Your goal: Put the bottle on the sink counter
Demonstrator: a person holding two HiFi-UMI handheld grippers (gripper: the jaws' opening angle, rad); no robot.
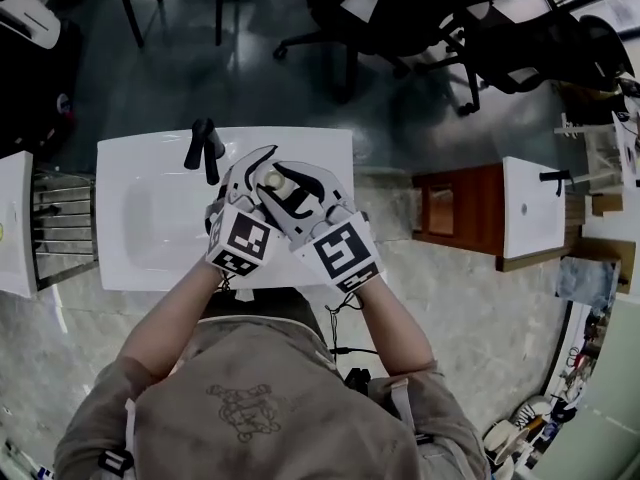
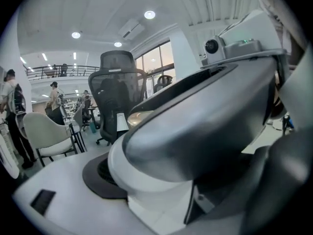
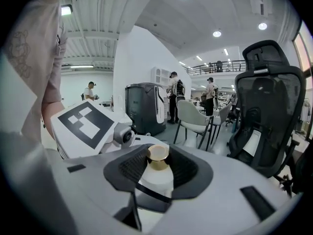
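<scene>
A white bottle with a gold cap (image 1: 275, 180) stands upright over the right rim of the white sink counter (image 1: 318, 146), with both grippers crowded round it. In the right gripper view the cap (image 3: 157, 156) rises between the dark pads, and my right gripper (image 3: 156, 176) is shut on the bottle's neck. My right gripper (image 1: 297, 192) comes in from the right. My left gripper (image 1: 250, 180) comes in from the left. In the left gripper view one dark pad (image 2: 100, 176) lies against the bottle's white body (image 2: 146, 187). The right gripper's shell hides the other jaw.
A black faucet (image 1: 205, 148) stands at the back of the basin (image 1: 150, 223). A metal rack (image 1: 62, 230) is at the left. At the right, a second white sink (image 1: 530, 208) sits on a wooden cabinet. Office chairs (image 1: 400, 28) stand beyond the counter.
</scene>
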